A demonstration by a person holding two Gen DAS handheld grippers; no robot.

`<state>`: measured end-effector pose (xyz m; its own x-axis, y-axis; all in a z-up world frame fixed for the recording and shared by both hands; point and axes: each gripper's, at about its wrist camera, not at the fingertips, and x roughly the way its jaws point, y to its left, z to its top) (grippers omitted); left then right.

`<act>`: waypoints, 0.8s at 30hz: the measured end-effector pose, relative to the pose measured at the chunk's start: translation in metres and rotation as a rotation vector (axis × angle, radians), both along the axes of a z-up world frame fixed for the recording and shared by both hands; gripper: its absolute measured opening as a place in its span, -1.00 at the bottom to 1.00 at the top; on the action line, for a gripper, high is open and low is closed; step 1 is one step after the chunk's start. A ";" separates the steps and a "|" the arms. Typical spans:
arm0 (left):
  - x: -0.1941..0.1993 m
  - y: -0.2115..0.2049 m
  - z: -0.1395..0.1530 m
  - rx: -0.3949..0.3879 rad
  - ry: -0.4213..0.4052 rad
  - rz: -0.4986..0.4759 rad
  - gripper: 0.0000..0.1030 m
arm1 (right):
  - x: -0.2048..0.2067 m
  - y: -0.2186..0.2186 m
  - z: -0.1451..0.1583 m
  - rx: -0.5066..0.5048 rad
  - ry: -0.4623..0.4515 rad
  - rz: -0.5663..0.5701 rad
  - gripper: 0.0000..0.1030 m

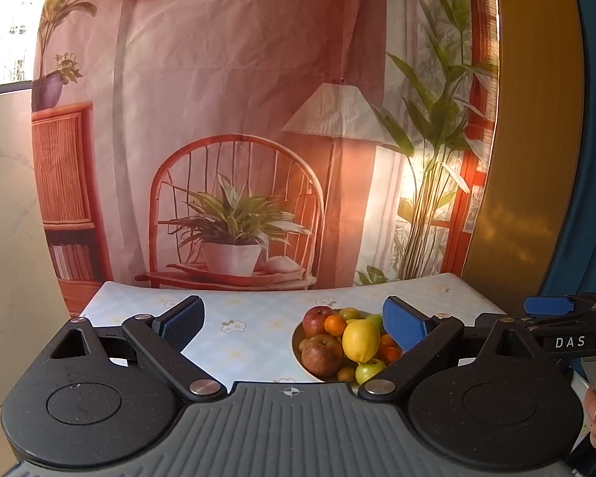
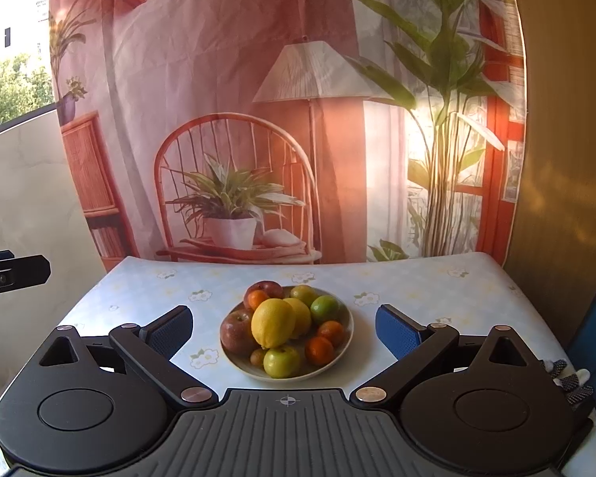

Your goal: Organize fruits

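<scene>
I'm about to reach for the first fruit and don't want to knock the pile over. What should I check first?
1. Right tongs open: ok.
2. Left tongs open: ok.
3. Both tongs empty: ok.
4. Bowl centred ahead of right tongs: ok.
5. Top lemon unobstructed: ok.
6. Lemon resting steadily on the pile: cannot tell.

Table covered in a pale blue checked cloth printed with small white flowers, one shallow cream plate resting on it near the middle, heaped with apples, lemons, oranges and green fruit
</scene>
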<state>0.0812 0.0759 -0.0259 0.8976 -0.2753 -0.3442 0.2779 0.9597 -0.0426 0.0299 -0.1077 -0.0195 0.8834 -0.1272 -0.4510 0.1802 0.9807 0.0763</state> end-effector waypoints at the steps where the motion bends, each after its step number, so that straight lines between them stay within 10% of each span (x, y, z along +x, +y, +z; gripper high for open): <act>1: -0.001 0.000 0.000 0.004 -0.004 0.001 0.90 | 0.000 0.000 0.000 0.002 -0.002 0.000 0.89; 24: -0.008 -0.002 0.004 0.020 -0.034 0.013 0.90 | -0.004 -0.002 0.004 0.002 -0.008 0.000 0.89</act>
<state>0.0729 0.0735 -0.0215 0.9124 -0.2566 -0.3187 0.2662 0.9638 -0.0138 0.0259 -0.1099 -0.0154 0.8872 -0.1266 -0.4438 0.1798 0.9805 0.0797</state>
